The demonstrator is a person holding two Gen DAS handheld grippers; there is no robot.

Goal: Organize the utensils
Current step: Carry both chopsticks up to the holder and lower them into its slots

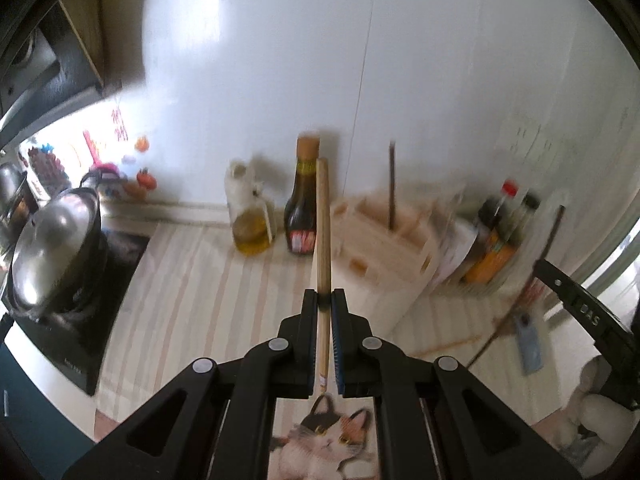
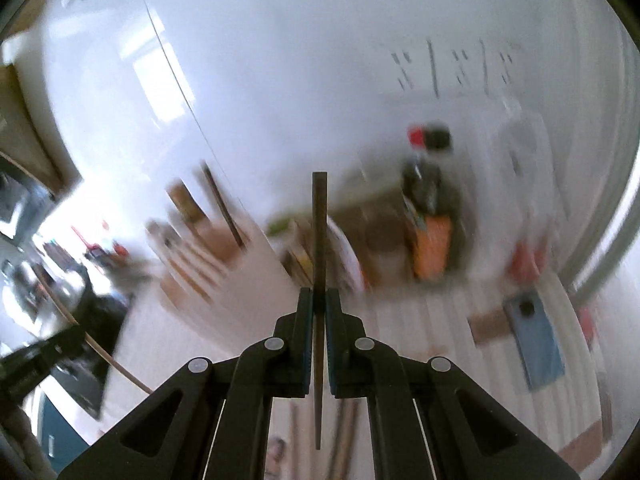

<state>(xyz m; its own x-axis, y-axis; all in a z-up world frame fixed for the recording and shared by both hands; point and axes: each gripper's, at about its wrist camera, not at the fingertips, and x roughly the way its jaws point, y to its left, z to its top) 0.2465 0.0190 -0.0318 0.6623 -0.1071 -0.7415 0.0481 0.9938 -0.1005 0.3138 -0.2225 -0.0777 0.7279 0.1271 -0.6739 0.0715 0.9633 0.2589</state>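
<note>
My left gripper (image 1: 324,298) is shut on a light wooden chopstick (image 1: 323,224) that points up and away over the counter. My right gripper (image 2: 319,294) is shut on a dark brown chopstick (image 2: 319,232), held upright between the pads; this view is badly blurred. A pale wooden utensil holder (image 1: 384,240) stands on the counter by the wall, with one dark chopstick (image 1: 392,184) upright in it. The right gripper's body (image 1: 580,304) shows at the right edge of the left wrist view, with a dark chopstick (image 1: 554,228) rising from it. More chopsticks (image 1: 492,336) lie on the counter.
An oil jug (image 1: 250,212) and a dark sauce bottle (image 1: 304,200) stand at the wall left of the holder, more bottles (image 1: 500,236) to its right. A lidded pot (image 1: 56,244) sits on the stove at left. A blue phone (image 1: 528,344) lies on the counter. A cat-print mat (image 1: 324,440) lies below.
</note>
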